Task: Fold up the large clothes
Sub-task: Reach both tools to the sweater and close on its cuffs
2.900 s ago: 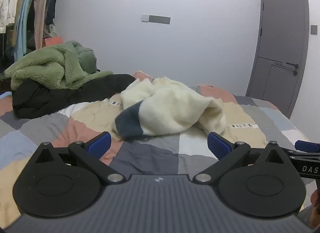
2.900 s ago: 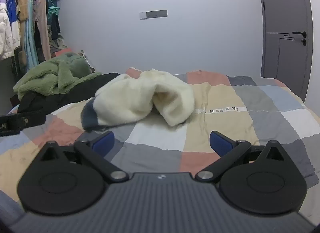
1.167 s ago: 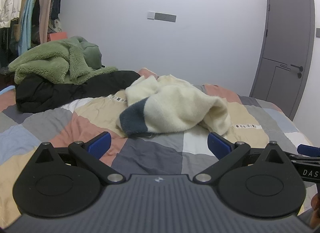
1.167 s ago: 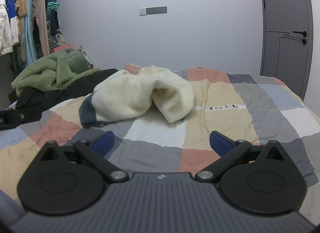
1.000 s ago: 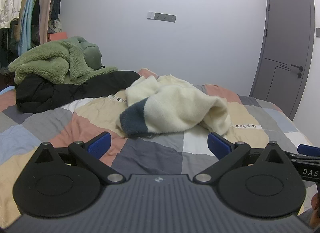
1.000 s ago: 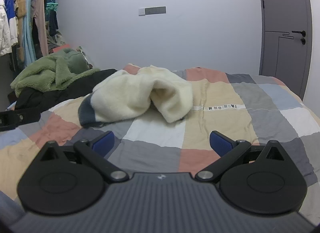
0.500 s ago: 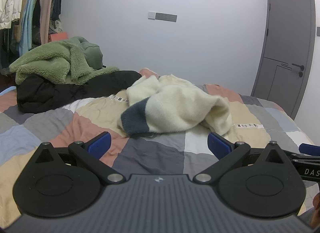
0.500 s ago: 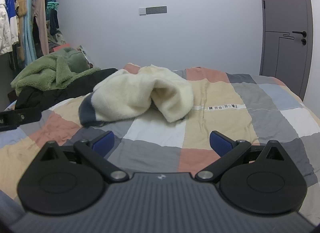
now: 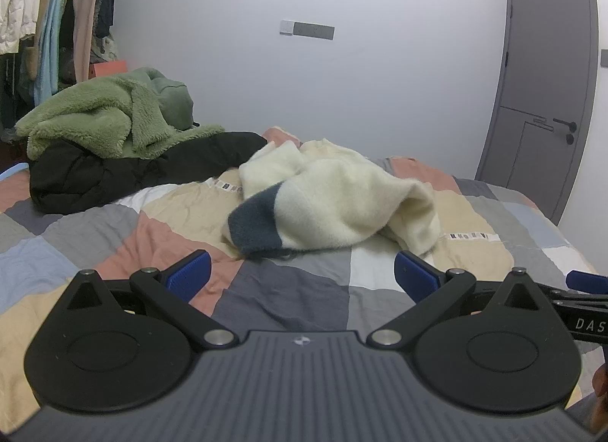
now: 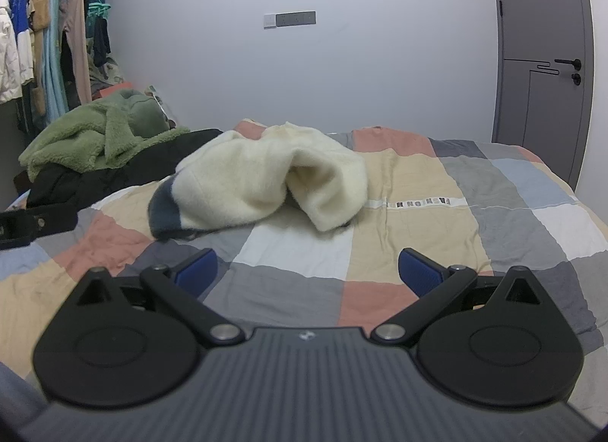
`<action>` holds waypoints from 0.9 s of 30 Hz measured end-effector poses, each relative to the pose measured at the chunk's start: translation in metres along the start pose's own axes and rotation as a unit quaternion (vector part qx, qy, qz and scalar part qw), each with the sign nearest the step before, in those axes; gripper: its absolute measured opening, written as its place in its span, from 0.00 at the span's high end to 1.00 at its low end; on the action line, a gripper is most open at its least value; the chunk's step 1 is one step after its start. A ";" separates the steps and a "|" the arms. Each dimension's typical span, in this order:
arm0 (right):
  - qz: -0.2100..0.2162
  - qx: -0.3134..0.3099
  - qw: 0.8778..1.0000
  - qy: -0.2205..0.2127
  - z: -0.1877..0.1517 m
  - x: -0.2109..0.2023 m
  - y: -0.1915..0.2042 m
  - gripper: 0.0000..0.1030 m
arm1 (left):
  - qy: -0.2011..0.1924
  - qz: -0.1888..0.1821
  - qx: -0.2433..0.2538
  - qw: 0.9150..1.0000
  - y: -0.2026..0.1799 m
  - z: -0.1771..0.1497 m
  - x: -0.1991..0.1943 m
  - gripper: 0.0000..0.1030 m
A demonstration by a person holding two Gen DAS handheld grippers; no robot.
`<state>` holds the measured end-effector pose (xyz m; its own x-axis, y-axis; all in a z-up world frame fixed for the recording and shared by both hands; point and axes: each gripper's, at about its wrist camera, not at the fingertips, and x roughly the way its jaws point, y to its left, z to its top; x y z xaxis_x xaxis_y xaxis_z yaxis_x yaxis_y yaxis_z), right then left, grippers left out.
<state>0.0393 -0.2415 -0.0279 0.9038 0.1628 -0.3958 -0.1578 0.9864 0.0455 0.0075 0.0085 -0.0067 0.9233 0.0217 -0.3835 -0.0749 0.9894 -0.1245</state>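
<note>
A cream fleece garment [image 9: 334,199] with a dark blue cuff lies crumpled in the middle of the bed; it also shows in the right wrist view [image 10: 262,180]. My left gripper [image 9: 302,275] is open and empty, held low over the bed in front of the garment, well short of it. My right gripper [image 10: 307,267] is open and empty too, to the right of the left one and also short of the garment. Part of the left gripper [image 10: 26,225] shows at the left edge of the right wrist view.
The bed has a patchwork cover [image 9: 296,290] in grey, beige, pink and blue. A green fleece [image 9: 98,123] lies on a black jacket [image 9: 125,172] at the back left. Clothes hang on a rack [image 10: 45,47] at left. A grey door [image 10: 539,62] stands at right.
Both grippers have stayed open and almost still; the views have drifted only slightly. The garment has not moved.
</note>
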 end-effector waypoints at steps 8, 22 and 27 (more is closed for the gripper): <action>-0.006 -0.006 1.000 0.004 0.001 0.006 0.005 0.00 | -0.010 -0.003 0.010 1.000 -0.001 0.004 0.004 0.00; 0.012 0.002 1.000 -0.023 0.050 0.016 0.014 0.00 | -0.003 -0.014 0.007 1.000 0.002 0.045 0.048 0.00; 0.015 -0.005 0.999 -0.031 0.077 0.034 0.018 0.00 | 0.008 -0.013 0.007 1.000 0.011 0.065 0.077 0.00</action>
<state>0.0979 -0.2164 0.0298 0.9215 0.1936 -0.3368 -0.1885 0.9809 0.0481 0.1021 0.0303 0.0215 0.9189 -0.0061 -0.3944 -0.0457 0.9915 -0.1219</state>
